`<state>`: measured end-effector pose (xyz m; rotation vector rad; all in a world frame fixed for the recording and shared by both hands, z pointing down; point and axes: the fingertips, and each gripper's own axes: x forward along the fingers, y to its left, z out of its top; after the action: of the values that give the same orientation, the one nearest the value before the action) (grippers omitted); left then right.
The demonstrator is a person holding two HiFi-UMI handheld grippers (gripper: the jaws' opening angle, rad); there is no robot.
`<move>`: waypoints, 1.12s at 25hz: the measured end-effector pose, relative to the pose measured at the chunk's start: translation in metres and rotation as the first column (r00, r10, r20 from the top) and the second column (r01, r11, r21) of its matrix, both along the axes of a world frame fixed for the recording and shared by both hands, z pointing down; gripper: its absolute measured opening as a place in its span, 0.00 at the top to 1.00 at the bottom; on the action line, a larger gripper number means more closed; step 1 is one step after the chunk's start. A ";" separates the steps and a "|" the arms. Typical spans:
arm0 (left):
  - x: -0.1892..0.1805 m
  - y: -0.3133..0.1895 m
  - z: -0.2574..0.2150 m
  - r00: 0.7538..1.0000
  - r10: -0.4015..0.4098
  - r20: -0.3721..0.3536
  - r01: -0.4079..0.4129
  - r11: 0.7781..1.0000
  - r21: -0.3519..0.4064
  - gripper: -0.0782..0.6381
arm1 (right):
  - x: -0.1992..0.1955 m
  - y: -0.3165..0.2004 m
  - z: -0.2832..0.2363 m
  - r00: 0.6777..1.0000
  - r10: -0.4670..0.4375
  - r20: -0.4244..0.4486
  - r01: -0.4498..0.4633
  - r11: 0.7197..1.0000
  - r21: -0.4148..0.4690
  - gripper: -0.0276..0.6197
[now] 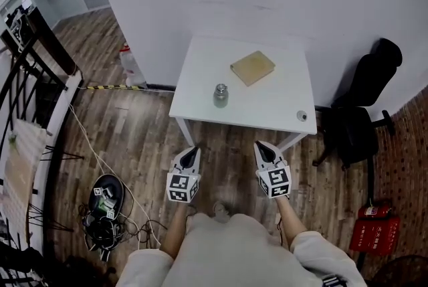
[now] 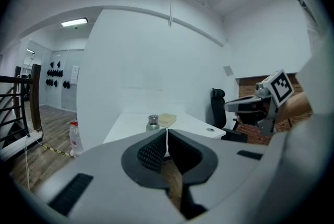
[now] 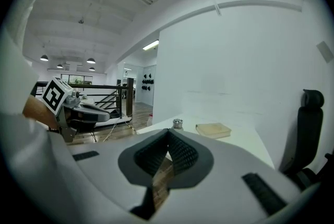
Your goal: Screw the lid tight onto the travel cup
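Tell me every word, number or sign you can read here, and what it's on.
No text here can be read.
On the left gripper and right gripper: only black-and-white square markers, no letters.
On the red box: any print is too blurred to read.

travel cup (image 1: pixel 221 95) too small for detail, round object (image 1: pixel 301 116) unidentifiable

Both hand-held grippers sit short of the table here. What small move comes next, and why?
Likely carry both forward toward the small silver metal travel cup on the white square table. The left hand-held gripper and right hand-held gripper are shut, empty and short of the table's near edge, so neither reaches the cup yet.
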<state>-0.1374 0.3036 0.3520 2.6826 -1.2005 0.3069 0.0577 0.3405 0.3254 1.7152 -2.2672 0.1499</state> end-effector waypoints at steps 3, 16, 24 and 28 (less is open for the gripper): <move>0.006 -0.016 0.006 1.000 0.017 -0.001 -0.017 1.000 -0.010 0.88 | 0.002 -0.015 0.005 1.000 0.007 -0.003 -0.007 1.000 -0.007 0.96; 0.024 -0.063 0.021 0.999 0.043 0.004 -0.043 0.998 -0.034 0.88 | 0.013 -0.057 0.024 1.000 0.018 0.005 -0.018 0.999 -0.038 0.96; 0.054 -0.112 0.035 0.999 0.052 0.009 -0.051 0.996 -0.069 0.88 | 0.035 -0.104 0.039 1.000 0.010 0.019 -0.009 0.997 -0.073 0.96; 0.073 -0.145 0.047 0.999 0.051 0.015 -0.050 0.995 -0.087 0.88 | 0.046 -0.138 0.050 0.999 -0.018 0.031 0.021 0.996 -0.091 0.96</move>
<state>-0.0649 0.1585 0.3985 2.6438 -1.0991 0.3815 0.1037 0.2028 0.3749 1.6546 -2.2609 0.2735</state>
